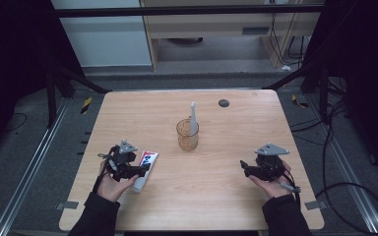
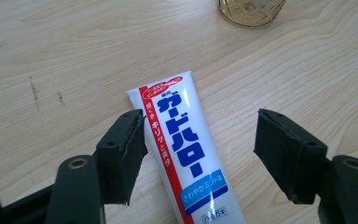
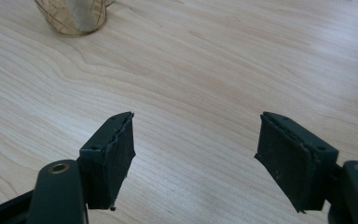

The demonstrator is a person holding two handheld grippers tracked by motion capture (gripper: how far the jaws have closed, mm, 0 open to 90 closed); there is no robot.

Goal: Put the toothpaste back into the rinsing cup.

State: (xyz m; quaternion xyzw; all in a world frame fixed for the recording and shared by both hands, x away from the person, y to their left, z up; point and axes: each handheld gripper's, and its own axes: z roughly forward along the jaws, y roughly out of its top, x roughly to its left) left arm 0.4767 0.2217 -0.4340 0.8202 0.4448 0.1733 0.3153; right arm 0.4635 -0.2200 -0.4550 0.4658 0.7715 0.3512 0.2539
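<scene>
A white toothpaste tube point(image 1: 148, 159) point(image 2: 182, 140) with blue lettering and a red stripe lies flat on the wooden table point(image 1: 226, 196), near its front left. My left gripper point(image 1: 145, 169) point(image 2: 200, 119) hovers over the tube, open. The tube lies between the jaws and the pads point(image 2: 123, 154) stand clear of it. An amber glass cup point(image 1: 187, 135) point(image 2: 251, 11) point(image 3: 72, 16) stands mid-table with a white toothbrush point(image 1: 193, 117) upright in it. My right gripper point(image 1: 243, 166) point(image 3: 196, 126) is open at the front right, with bare wood between its jaws.
A small black round disc point(image 1: 223, 103) sits near the table's far edge. Beyond the table are a light wooden cabinet point(image 1: 226, 29) and dark frame legs. Cables point(image 1: 344, 187) lie on the floor to the right.
</scene>
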